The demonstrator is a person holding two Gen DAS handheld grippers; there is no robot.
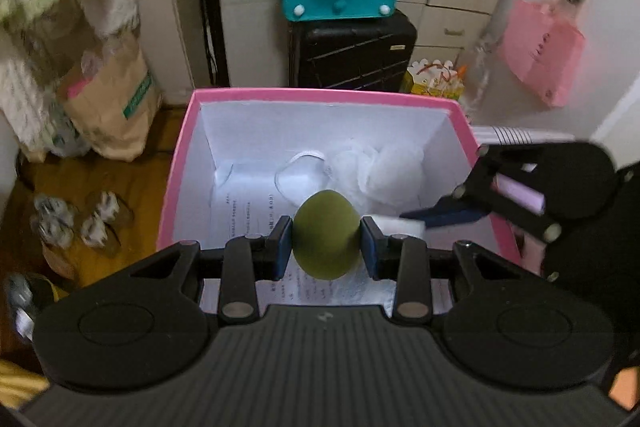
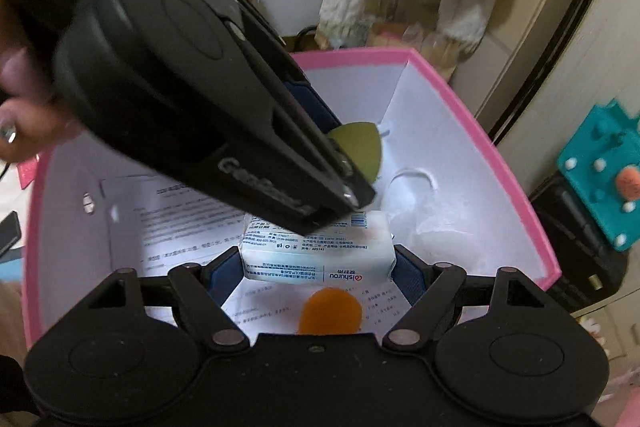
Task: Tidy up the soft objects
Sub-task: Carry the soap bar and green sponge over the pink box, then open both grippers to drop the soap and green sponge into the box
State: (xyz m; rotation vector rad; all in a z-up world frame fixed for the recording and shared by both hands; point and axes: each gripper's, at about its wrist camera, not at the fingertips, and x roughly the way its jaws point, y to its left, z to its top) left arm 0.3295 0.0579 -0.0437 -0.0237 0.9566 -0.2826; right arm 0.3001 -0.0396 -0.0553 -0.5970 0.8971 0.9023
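Left wrist view: the left gripper (image 1: 326, 241) is squeezing an olive-green egg-shaped sponge (image 1: 326, 235) between its blue pads, hanging over the pink box (image 1: 176, 163), above the printed sheet (image 1: 248, 211) lining the box's floor. A white mesh puff (image 1: 376, 171) is lying in the box's far corner. The right gripper (image 1: 440, 215) is reaching in over the box's right rim.

Right wrist view: the right gripper (image 2: 318, 263) is holding a white tissue pack (image 2: 318, 251) between widely spread fingers, over the pink box (image 2: 500, 155). An orange sponge (image 2: 330, 311) is lying on the box's floor beneath the pack. The left gripper is crossing above, gripping the green sponge.
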